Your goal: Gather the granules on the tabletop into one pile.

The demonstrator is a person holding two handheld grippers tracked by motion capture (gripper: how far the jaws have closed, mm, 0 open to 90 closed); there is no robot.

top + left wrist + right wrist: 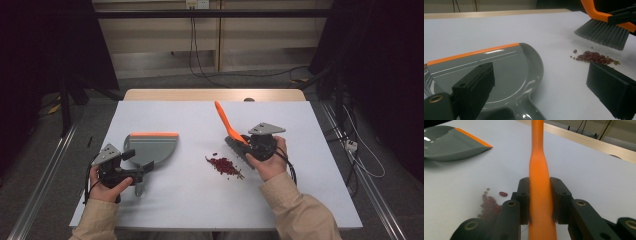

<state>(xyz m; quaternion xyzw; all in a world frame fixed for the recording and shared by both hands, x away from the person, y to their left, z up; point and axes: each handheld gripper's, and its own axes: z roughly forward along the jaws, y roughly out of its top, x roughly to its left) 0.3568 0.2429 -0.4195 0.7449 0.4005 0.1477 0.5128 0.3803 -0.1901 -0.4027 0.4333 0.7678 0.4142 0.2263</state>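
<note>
A grey dustpan (152, 150) (506, 67) (446, 145) with an orange front lip lies flat on the white table, left of centre. My left gripper (140, 163) (541, 75) stands open at the pan's rear, its jaws wide apart on either side of the handle and not pressing it. My right gripper (247, 142) (540, 187) is shut on the orange handle of a brush (222, 117) (601, 33) (539, 165). The grey bristles hang just above and behind a small pile of red beans (224, 166) (596, 57) (490, 206).
The white table top (200, 200) has bare room in front and to the right. A wooden strip (215, 95) runs along its far edge. Cables lie on the floor behind and to the right of the table.
</note>
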